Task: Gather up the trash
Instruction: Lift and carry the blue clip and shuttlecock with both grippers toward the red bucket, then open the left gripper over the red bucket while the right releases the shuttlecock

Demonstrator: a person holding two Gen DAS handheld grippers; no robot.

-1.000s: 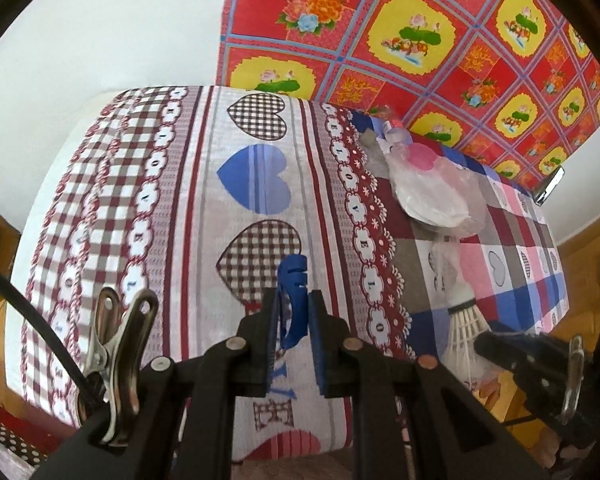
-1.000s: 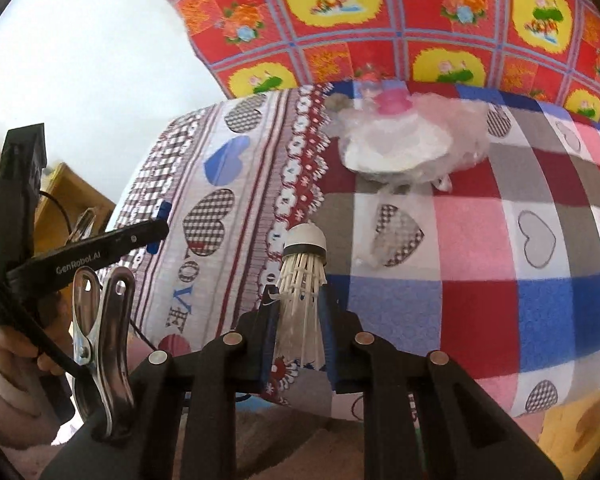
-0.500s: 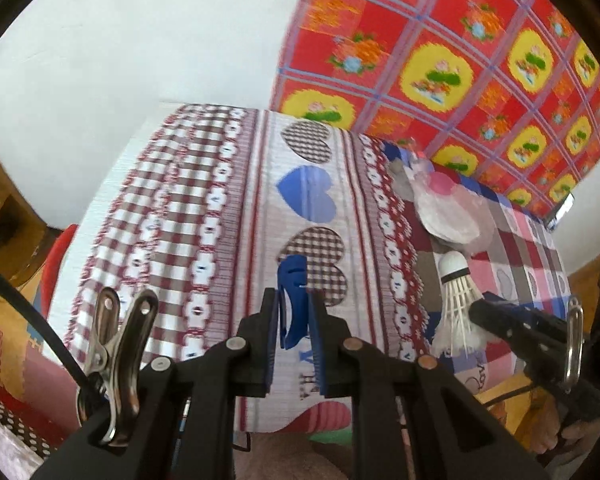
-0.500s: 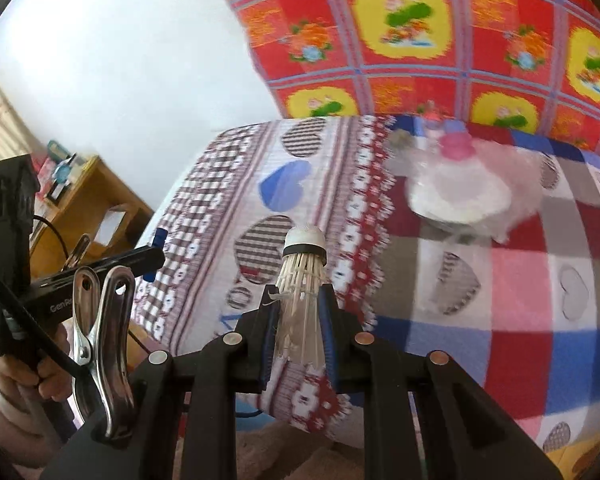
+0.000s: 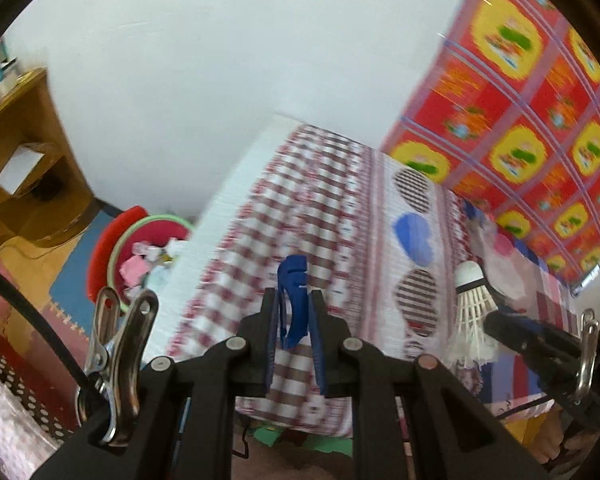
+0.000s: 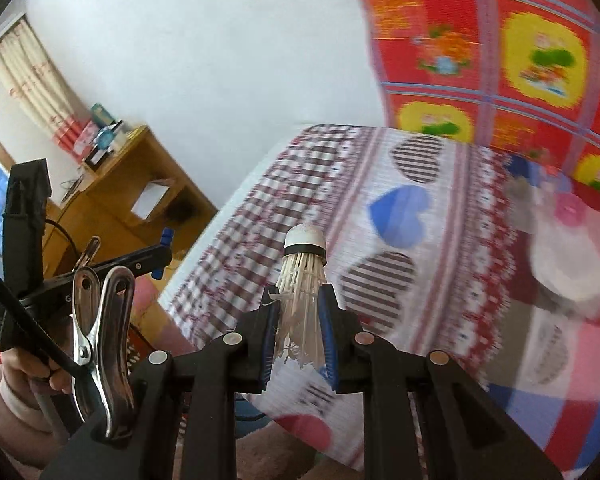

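Two grippers are in my view, each clenched on one item. My left gripper grasps a blue plastic clip between its pads; the clip stands nearly upright and projects past the fingertips toward 12 o'clock. My right gripper grasps a white shuttlecock by its feathers, cork end pointing to 12 o'clock, frayed feather tips hanging below the pads.

In the left wrist view, the right gripper with its shuttlecock appears at 3 o'clock. In the right wrist view, the left gripper appears at 9 o'clock, carried by a hand in a pink sleeve.

Beyond both tools lies a bed covered with a checked, heart-printed sheet. A clear plastic bag with white contents rests on it at 3 o'clock in the right view. At 10 o'clock in the left view, a green-rimmed basin holding crumpled wrappers sits on the floor just beside the bed. A wooden desk stands against the white wall at 10 o'clock.
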